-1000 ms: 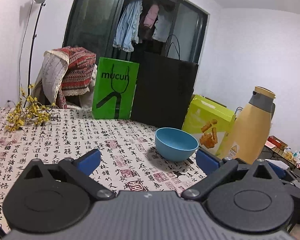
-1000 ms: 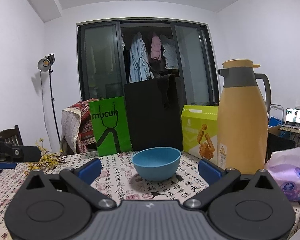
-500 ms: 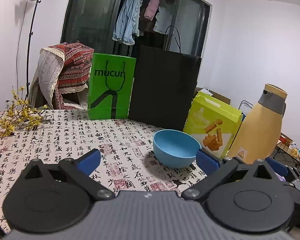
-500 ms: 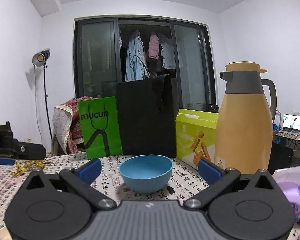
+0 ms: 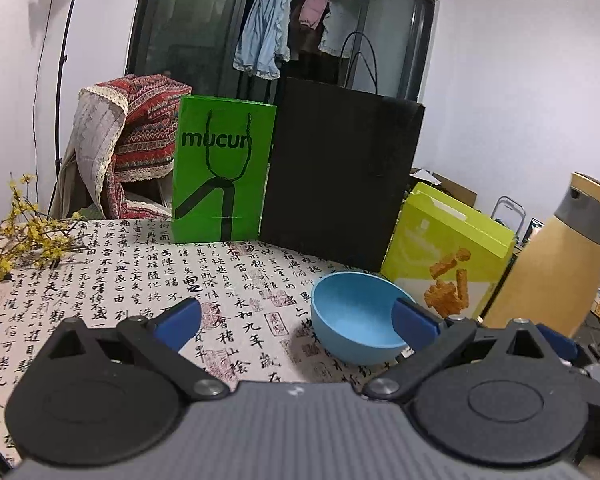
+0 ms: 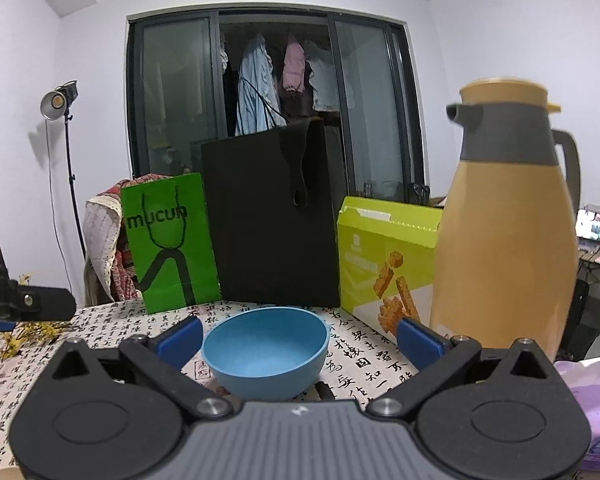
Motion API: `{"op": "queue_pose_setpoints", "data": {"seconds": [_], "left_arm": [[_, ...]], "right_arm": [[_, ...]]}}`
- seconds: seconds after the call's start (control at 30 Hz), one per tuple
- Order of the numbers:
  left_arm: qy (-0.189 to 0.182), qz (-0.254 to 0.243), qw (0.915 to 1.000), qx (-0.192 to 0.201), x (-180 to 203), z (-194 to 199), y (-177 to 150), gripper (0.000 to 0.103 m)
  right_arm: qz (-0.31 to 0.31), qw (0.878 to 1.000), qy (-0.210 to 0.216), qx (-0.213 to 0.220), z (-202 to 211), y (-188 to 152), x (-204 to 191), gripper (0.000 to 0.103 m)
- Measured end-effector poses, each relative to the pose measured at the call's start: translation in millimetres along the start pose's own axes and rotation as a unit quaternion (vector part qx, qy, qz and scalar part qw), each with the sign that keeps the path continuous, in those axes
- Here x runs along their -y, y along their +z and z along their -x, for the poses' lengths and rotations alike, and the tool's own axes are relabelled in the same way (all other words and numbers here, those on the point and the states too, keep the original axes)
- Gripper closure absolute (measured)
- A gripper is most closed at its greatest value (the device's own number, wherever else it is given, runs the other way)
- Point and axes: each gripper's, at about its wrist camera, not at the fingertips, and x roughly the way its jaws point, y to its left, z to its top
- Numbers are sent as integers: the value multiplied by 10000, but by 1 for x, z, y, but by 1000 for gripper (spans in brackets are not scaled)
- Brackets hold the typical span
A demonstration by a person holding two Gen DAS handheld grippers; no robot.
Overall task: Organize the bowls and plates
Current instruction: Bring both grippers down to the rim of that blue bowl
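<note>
A blue bowl (image 5: 356, 320) stands upright and empty on the calligraphy-print tablecloth (image 5: 140, 280). My left gripper (image 5: 296, 320) is open, its right blue fingertip overlapping the bowl's right rim in the left wrist view. In the right wrist view the blue bowl (image 6: 266, 356) sits between and just beyond the blue fingertips of my open right gripper (image 6: 300, 338), nothing held. The left gripper's body (image 6: 24, 304) shows at that view's left edge. No plates are visible.
Behind the bowl stand a green "mucun" bag (image 5: 220, 172), a black paper bag (image 5: 340, 176), a yellow-green snack box (image 5: 444, 256) and a tan thermos jug (image 6: 504, 232). Yellow flower sprigs (image 5: 24, 232) lie at left. A purple tissue pack (image 6: 592, 400) sits far right.
Both grippers have moved closer to the blue bowl; it looms larger and lower in both views. The right gripper shifted right, so the bowl now sits left of centre. Both stay open.
</note>
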Motion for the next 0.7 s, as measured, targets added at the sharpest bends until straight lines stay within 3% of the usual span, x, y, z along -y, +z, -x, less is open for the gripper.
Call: {"op": "queue_pose_setpoints", "data": {"seconds": [0.57,0.7], "left_arm": [[544,226,9977,-332,5,-91,16,0],[685,234,9963,-461,5,-111,16,0]], "right_arm": [[-519,9963,-261,-626,-90,0,24,1],[-518,9950,-358,-781,-107,-1,26,5]]}}
